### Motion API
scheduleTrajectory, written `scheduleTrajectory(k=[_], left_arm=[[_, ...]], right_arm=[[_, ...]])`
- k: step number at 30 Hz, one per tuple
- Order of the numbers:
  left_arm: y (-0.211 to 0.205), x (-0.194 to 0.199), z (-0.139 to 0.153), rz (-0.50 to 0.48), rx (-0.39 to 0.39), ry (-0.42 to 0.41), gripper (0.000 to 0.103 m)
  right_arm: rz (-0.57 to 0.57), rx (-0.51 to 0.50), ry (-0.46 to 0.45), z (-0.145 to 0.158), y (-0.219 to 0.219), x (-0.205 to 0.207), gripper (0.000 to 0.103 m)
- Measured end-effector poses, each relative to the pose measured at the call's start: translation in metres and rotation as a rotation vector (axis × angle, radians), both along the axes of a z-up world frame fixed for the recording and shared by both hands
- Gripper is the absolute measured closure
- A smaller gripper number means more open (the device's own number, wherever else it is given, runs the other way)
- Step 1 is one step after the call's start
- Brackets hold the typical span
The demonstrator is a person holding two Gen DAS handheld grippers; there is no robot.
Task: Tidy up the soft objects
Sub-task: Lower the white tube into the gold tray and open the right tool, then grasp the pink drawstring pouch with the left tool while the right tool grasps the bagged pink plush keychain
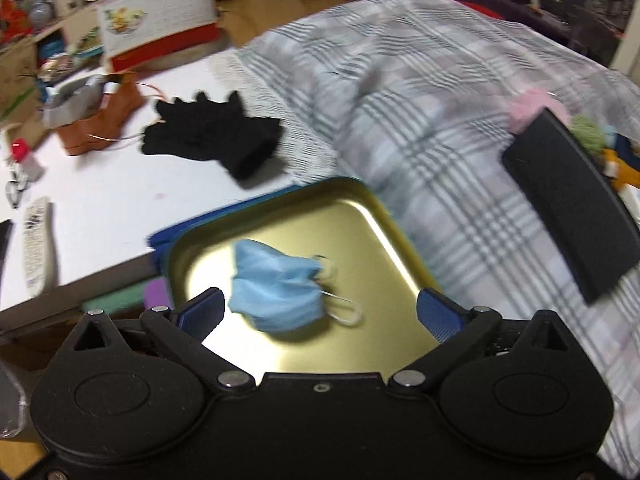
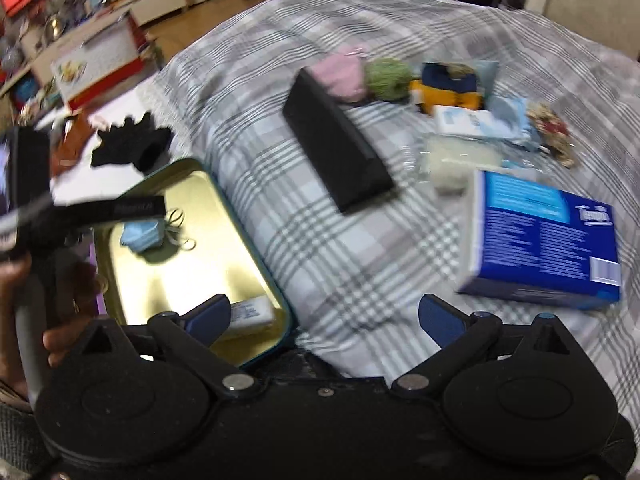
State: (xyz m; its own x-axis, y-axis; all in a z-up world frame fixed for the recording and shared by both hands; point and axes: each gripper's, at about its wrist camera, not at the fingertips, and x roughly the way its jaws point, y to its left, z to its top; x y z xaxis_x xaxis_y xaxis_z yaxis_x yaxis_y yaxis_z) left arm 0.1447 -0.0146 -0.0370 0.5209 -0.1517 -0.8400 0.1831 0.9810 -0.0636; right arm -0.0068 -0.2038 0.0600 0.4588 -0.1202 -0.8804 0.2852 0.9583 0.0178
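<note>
You have: 1 gold tray (image 1: 352, 208) | 1 blue face mask (image 1: 276, 288) in it | 1 pair of black gloves (image 1: 212, 136) | 1 black case (image 2: 340, 152) | 1 blue tissue box (image 2: 544, 240) | 2 yarn balls: pink (image 2: 340, 76), green (image 2: 388, 74) | 1 remote (image 1: 36, 244)

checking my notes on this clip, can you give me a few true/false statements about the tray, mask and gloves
1. The blue face mask lies inside the gold tray. True.
2. The left gripper is clamped on the mask. False: its jaws stand open, the mask loose between them.
3. The black gloves lie in the tray. False: they lie on the white table.
4. The right gripper holds nothing. True.
5. The blue box lies on the checked cloth. True.
</note>
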Motion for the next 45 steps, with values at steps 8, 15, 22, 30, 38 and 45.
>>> scheduleTrajectory(k=[8, 15, 22, 30, 38, 45], left_arm=[[-0.021, -0.010, 0.023, -0.014, 0.015, -0.022, 0.004], [-0.071, -0.006, 0.070, -0.144, 0.042, -0.034, 0.007], [-0.134, 0.017, 0.109, -0.260, 0.056, -0.028, 0.007], [-0.197, 0.063, 0.119, -0.296, 0.073, 0.027, 0.008], [-0.244, 0.098, 0.098, -0.310, 0.148, 0.065, 0.008], [-0.271, 0.120, 0.072, -0.303, 0.198, 0.103, 0.008]], right_arm=[[-0.158, 0.059, -0.057, 0.024, -0.099, -0.020, 0.011], [-0.348, 0.124, -0.088, 0.031, -0.187, -0.020, 0.015], [-0.479, 0.146, -0.137, 0.035, -0.246, 0.000, 0.015], [-0.559, 0.191, -0.136, 0.018, -0.297, 0.062, 0.012], [-0.639, 0.244, -0.108, -0.024, -0.320, 0.118, 0.012], [-0.734, 0.259, -0.072, -0.061, -0.337, 0.118, 0.029]])
